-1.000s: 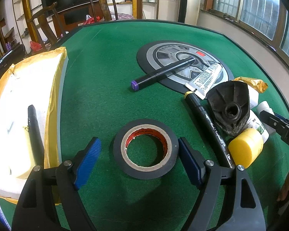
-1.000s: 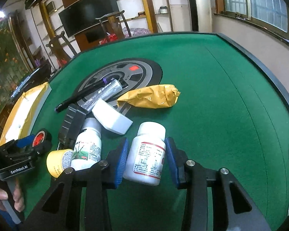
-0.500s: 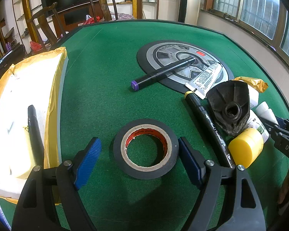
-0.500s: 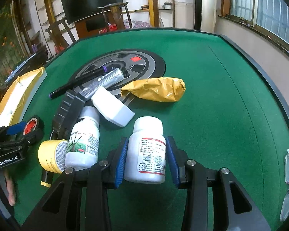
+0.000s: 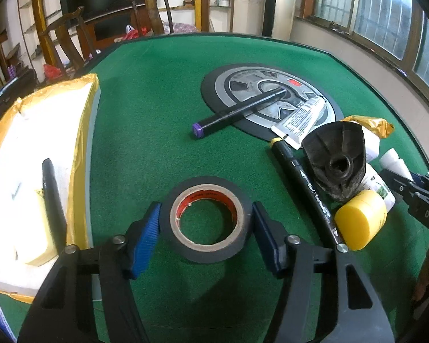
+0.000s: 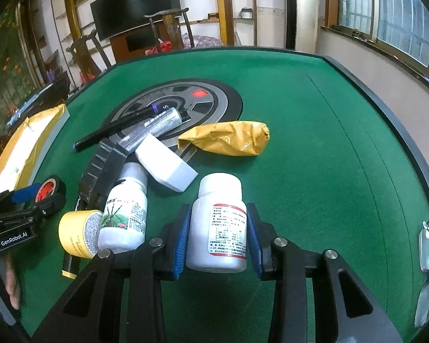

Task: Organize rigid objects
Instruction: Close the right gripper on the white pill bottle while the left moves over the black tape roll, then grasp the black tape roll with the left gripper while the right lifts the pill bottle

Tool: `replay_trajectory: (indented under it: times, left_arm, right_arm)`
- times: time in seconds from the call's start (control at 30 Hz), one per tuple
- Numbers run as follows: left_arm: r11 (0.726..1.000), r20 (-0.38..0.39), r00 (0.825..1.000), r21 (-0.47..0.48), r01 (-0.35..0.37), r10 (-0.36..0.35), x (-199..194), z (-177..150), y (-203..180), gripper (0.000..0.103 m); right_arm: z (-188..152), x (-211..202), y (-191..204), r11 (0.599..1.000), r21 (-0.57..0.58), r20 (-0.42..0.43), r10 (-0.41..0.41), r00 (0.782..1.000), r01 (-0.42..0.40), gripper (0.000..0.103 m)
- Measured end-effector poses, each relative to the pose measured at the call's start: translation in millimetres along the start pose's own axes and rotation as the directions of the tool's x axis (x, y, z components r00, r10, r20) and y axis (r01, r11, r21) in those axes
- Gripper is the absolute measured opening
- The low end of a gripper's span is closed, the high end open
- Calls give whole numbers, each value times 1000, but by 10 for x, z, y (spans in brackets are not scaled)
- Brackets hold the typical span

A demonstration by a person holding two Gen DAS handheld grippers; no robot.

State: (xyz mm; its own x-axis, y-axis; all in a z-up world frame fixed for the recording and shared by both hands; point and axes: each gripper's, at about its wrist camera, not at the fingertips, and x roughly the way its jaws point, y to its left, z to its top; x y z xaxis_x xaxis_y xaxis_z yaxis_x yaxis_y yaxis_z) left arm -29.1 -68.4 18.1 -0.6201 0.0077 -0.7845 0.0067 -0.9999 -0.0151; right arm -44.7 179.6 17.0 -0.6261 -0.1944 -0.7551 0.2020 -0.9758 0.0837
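Observation:
My left gripper is shut on a black tape roll with a red core, its blue pads against both sides, on the green table. My right gripper is shut on a white pill bottle with a red-edged label. Beside it lie a white bottle with a green label, a yellow-capped jar, a white block, a black plastic part, a silver tube and a black marker. The left gripper also shows in the right wrist view.
A yellow-edged white foam box sits at the left, holding a black pen and a yellow sponge. A round grey disc mat lies mid-table. A crumpled yellow bag lies beyond the bottle. Glasses lie at the right edge.
My left gripper has closed from wide open onto the tape roll. My right gripper has tightened onto the pill bottle and turned a little.

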Motion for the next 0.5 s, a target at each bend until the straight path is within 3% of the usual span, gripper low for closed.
replay_trajectory:
  times: [0.5]
  left_arm:
    - [1000, 70, 997, 2, 23, -23, -115, 6, -9, 61]
  right_arm:
    - [0, -61, -37, 999, 28, 33, 20, 999, -21, 32]
